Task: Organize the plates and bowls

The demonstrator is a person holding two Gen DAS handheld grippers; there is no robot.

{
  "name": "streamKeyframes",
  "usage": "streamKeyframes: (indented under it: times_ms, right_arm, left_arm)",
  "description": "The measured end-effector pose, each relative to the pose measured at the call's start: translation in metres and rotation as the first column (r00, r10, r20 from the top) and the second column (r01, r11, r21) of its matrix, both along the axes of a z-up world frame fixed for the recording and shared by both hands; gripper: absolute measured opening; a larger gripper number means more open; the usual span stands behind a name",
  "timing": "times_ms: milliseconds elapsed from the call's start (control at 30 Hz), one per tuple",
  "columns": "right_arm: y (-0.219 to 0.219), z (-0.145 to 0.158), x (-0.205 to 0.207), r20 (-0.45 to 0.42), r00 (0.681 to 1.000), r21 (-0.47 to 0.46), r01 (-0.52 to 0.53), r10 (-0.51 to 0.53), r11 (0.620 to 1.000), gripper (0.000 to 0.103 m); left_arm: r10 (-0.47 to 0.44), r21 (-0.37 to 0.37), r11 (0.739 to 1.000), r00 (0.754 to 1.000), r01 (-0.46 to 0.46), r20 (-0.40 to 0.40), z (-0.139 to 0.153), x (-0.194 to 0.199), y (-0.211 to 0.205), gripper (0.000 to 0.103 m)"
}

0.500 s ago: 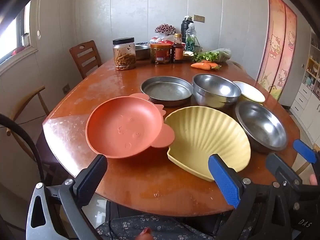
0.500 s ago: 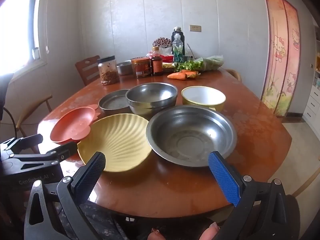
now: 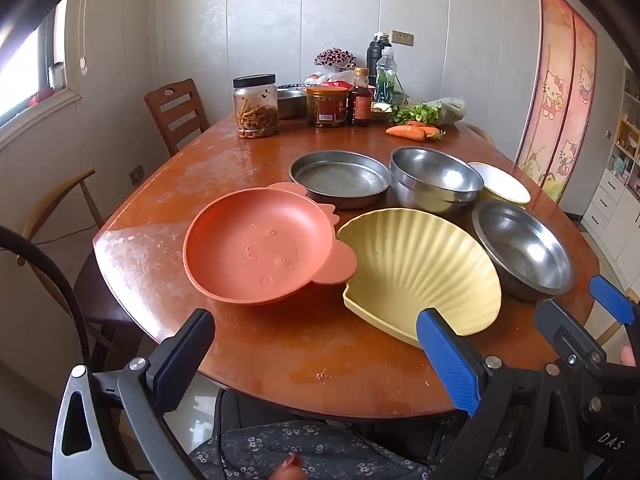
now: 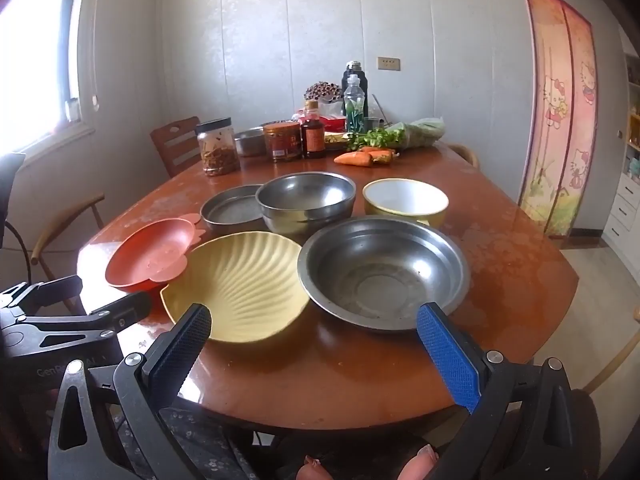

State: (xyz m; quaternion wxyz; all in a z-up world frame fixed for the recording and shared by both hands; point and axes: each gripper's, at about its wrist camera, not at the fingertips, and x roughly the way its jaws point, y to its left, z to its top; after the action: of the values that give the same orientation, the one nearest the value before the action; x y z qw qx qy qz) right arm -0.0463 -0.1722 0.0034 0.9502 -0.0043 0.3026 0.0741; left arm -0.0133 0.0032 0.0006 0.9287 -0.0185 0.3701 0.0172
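Indoors, both grippers' fingers (image 3: 448, 354) (image 4: 448, 354) gape empty over a glossy wooden table (image 3: 280, 344).

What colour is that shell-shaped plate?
Pale yellow, with ribs fanning out like a scallop; the shell-shaped plate shows best from the right wrist view.

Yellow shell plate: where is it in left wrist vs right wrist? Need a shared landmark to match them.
Left wrist: yellow shell plate sits centre-right, near table edge, right of the orange plate, partly behind the blue finger pad.
Right wrist: yellow shell plate sits centre-left, left of the wide steel bowl.
Shared landmark: the carrots at the table's far end.
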Motion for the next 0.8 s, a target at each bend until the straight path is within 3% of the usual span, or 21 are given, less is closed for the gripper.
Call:
streamKeyframes:
  times_ms: [800]
  right_arm:
    - [0.0015,-0.0064,0.0011,-0.022,1.0,-0.008,-0.004,0.004,1.0,0.103]
  left_arm:
    - [-0.019,-0.002,1.0,1.0,0.019,0.012,0.002,-0.0057,-0.0026,0.102]
